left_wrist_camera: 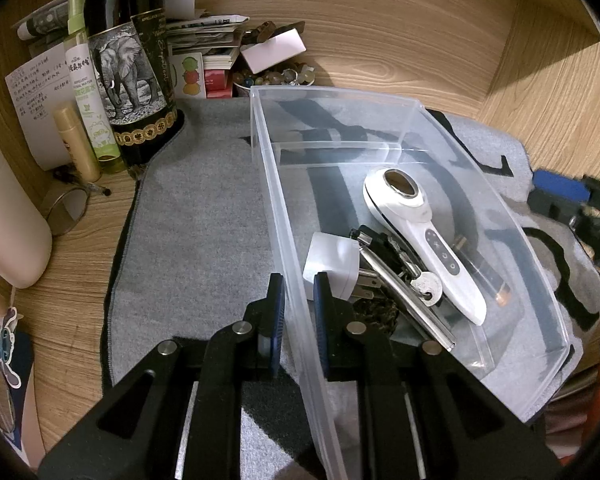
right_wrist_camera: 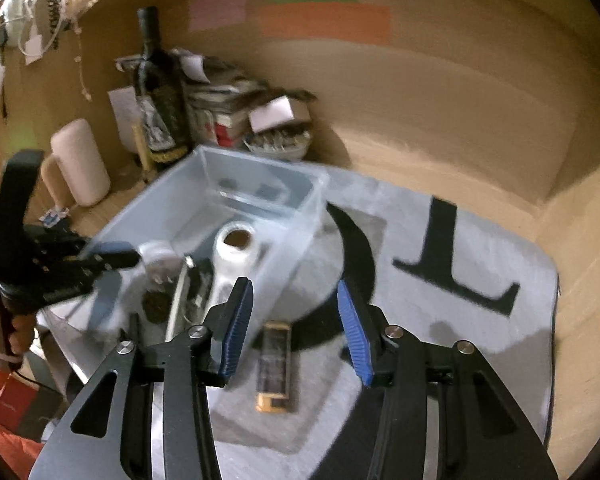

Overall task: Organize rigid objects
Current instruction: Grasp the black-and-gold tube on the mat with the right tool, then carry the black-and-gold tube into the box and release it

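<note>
Right now the left gripper (left_wrist_camera: 298,280) is clamped on the near left wall of the clear plastic bin (left_wrist_camera: 400,98), one blue pad outside the wall and one inside, with only the thin wall between them; the bin stands on a grey mat (left_wrist_camera: 204,200) with black markings. Inside the bin, near the clamped wall, lie a white handheld device (left_wrist_camera: 424,228) with a round metal head, a white plug adapter (left_wrist_camera: 332,266) just beyond the inner pad, a bunch of keys (left_wrist_camera: 426,286) and a silver clip-like metal piece (left_wrist_camera: 404,296); the device stretches from the bin's middle toward its near end, touching the keys. Beyond the bin's far left corner stands a dark bottle (left_wrist_camera: 130,64) with an elephant label, among smaller bottles and stacked papers.

The right gripper (right_wrist_camera: 296,300) hovers outside the bin, beside its right wall, its jaws partly apart and holding nothing; below and between its blue pads a small dark rectangular object (right_wrist_camera: 274,364) with a yellow end lies flat on the mat, just beside the bin's near right corner and not touched by either pad. That view is blurred, so what the object is I cannot tell.
</note>
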Available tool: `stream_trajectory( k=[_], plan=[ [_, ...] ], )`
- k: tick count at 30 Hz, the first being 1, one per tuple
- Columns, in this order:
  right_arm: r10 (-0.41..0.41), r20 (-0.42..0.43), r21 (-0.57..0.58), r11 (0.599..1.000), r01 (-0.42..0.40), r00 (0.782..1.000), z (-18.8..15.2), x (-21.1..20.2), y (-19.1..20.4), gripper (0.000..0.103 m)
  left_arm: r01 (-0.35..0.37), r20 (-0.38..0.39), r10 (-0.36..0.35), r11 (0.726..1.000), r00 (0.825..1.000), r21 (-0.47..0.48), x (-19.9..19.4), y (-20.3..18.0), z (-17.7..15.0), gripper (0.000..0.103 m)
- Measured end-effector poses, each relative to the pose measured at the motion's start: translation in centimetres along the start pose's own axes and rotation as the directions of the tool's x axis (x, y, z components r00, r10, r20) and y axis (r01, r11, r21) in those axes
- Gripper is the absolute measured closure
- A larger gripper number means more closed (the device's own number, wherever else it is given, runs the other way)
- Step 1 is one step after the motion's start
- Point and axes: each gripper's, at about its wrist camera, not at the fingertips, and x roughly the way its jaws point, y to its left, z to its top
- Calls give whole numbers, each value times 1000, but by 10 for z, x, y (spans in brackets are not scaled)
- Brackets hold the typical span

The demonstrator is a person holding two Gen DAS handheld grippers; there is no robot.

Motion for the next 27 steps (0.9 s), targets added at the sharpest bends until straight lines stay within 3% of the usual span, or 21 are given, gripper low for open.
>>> stream_trajectory(
  k=[7,11,14,19,23,27],
  plan=[
    [2,-107,-2,1000,-3,994,-34,24,-5,62,1,-1,-1,1000,1000,-1,0,0,0,89],
    [43,-157,15,999,-41,987,-49,36,-7,62,0,-2,0,1000,1000,1,0,1,1,89],
    [82,-162,20,997,-80,983,-52,40,-4,62,-1,-3,1,1000,1000,0,0,2,1,89],
    [54,-168,-21,998,-59,984,-55,49,4,63,-1,-2,1,1000,1000,1,0,4,0,89],
    [61,-156,-4,998,-62,986,-53,49,-1,81,-2,-3,2,1000,1000,2,0,4,0,89],
    [59,-153,-9,998,-61,987,-53,46,-1,81,-1,-3,1,1000,1000,0,0,4,0,89]
  ],
)
